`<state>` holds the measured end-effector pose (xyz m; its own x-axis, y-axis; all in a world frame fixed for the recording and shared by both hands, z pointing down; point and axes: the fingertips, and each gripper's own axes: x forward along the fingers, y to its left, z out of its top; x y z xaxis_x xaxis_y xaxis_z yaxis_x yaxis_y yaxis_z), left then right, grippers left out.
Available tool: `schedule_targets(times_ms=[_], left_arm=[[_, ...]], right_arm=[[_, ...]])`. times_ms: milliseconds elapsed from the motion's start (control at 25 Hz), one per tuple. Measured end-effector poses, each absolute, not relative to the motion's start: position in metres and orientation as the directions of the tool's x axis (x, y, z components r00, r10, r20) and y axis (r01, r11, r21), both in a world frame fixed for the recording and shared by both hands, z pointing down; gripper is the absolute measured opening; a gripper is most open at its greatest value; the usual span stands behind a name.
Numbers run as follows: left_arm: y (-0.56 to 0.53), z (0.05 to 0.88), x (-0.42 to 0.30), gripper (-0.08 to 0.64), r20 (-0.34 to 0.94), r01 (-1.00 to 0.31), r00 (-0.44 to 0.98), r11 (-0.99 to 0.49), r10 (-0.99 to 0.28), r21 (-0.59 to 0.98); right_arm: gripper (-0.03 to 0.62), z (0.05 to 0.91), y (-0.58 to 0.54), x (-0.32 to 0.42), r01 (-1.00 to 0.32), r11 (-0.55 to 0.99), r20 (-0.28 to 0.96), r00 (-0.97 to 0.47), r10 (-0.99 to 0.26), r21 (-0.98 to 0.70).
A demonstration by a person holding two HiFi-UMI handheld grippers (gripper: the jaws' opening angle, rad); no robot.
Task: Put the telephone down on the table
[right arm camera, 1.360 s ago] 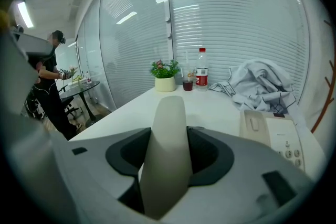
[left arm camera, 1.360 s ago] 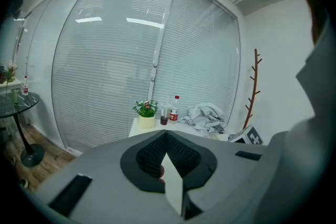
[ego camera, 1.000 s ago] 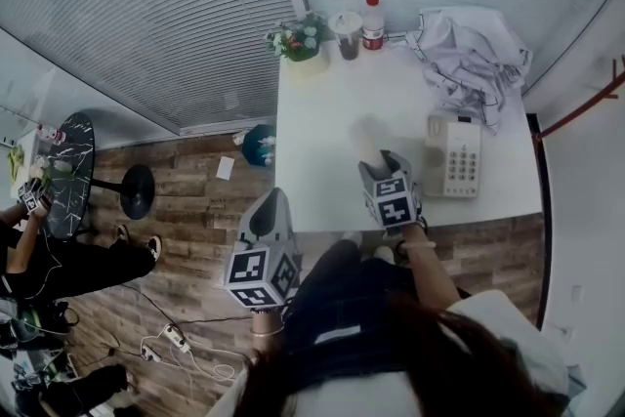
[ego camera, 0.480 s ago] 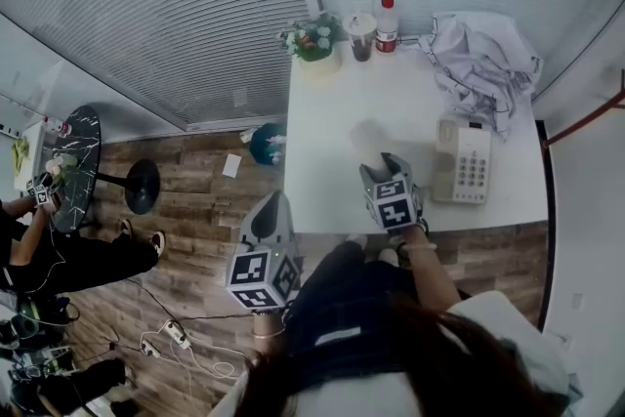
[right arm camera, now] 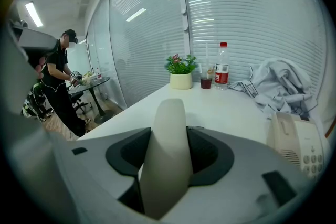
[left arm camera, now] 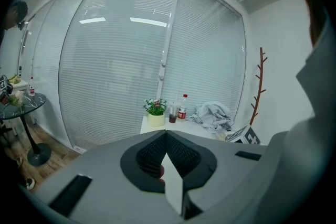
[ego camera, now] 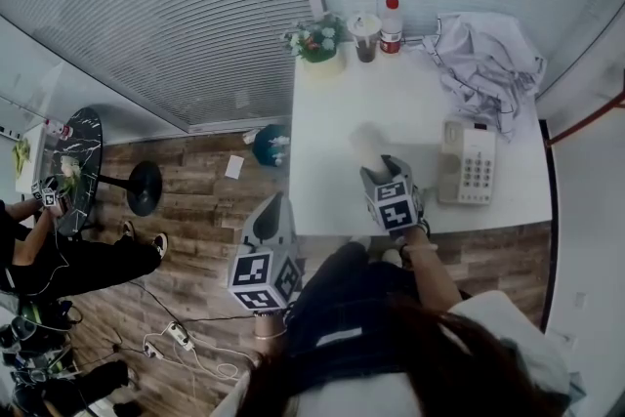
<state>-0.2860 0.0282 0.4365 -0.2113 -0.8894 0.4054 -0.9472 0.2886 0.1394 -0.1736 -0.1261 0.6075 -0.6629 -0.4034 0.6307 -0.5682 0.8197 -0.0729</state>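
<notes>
Cup [right arm camera: 206, 82]: dark drink; pot [right arm camera: 181, 81]: flowers; right gripper [ego camera: 381, 176] clamps handset [right arm camera: 169, 155]

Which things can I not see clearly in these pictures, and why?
The handset: lower end hidden inside the right gripper, right gripper view; blurred in head view.
The telephone base: partly cut off by the picture's dark rim, right gripper view.
The bottle: label too small to read, head view.

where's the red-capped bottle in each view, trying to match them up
Head view: the red-capped bottle stands at the top centre, on the table's far edge.
Left gripper view: small, near the middle, on the distant table above the jaws.
Right gripper view: upper middle, slightly right, before the blinds.
Shared landmark: the potted plant stands left of it in all three.
</notes>
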Motion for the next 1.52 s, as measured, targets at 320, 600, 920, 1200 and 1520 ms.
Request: schedule_targets(times_ms=[320,600,920,1200,1520], left_arm=[[0.028,0.438,-0.292,0.000,0.411,-0.948,-0.206,0.286,-0.888,0.142],[0.028,0.439,-0.297,-0.002,0.415,-0.947,-0.211,0.290,-0.885,0.138],[0.028,0.441,-0.303,0.000,0.424,-0.945,-0.219,0.300,-0.879,0.134],[0.027,0.444,-0.304,-0.001,0.431,-0.945,-0.215,0.298,-0.876,0.132],[0.026,0.448,-0.303,-0.002,0.441,-0.945,-0.215,0.300,-0.871,0.132]], right_arm=[[0.218,0.612,-0.122,-0.179,-0.561,0.825,0.641,-0.660,-0.393,-0.072],[0.218,0.615,-0.121,-0.185,-0.551,0.830,0.646,-0.664,-0.377,-0.083],[0.218,0.621,-0.119,-0.193,-0.541,0.836,0.652,-0.668,-0.359,-0.094],[0.218,0.626,-0.118,-0.196,-0.539,0.836,0.659,-0.665,-0.352,-0.098],[0.218,0.631,-0.116,-0.198,-0.533,0.839,0.664,-0.667,-0.338,-0.108]])
